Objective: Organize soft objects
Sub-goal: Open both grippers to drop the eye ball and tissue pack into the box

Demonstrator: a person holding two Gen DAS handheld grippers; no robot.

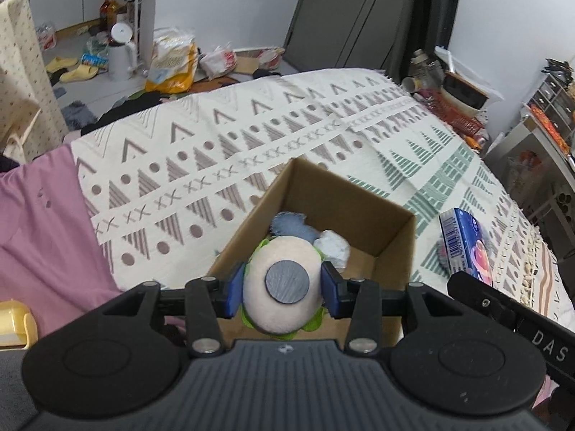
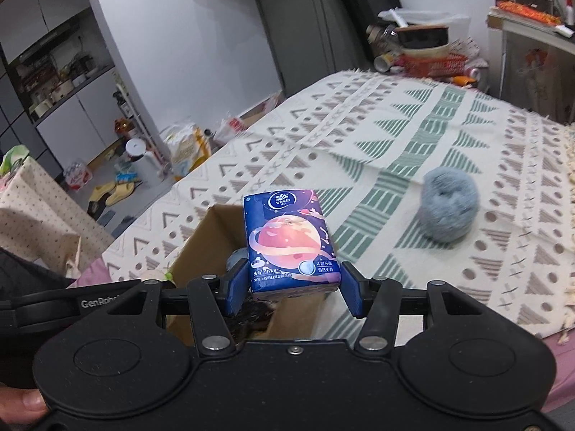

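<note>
Gripping a plush toy (image 1: 282,283) between left gripper (image 1: 283,289) fingers above the box (image 1: 359,201); pinching a tissue pack (image 2: 289,240) between right gripper (image 2: 293,287) fingers beside it.

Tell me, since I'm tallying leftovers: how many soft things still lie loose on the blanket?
1: the grey fluffy ball on the blanket, right of the cardboard box. Others may be hidden.

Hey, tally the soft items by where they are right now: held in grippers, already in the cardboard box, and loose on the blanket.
Held: 2, cream plush toy, blue tissue pack
In box: 2, blue-grey piece, white piece
Loose: 1, grey fuzzy ball
Total: 5
</note>
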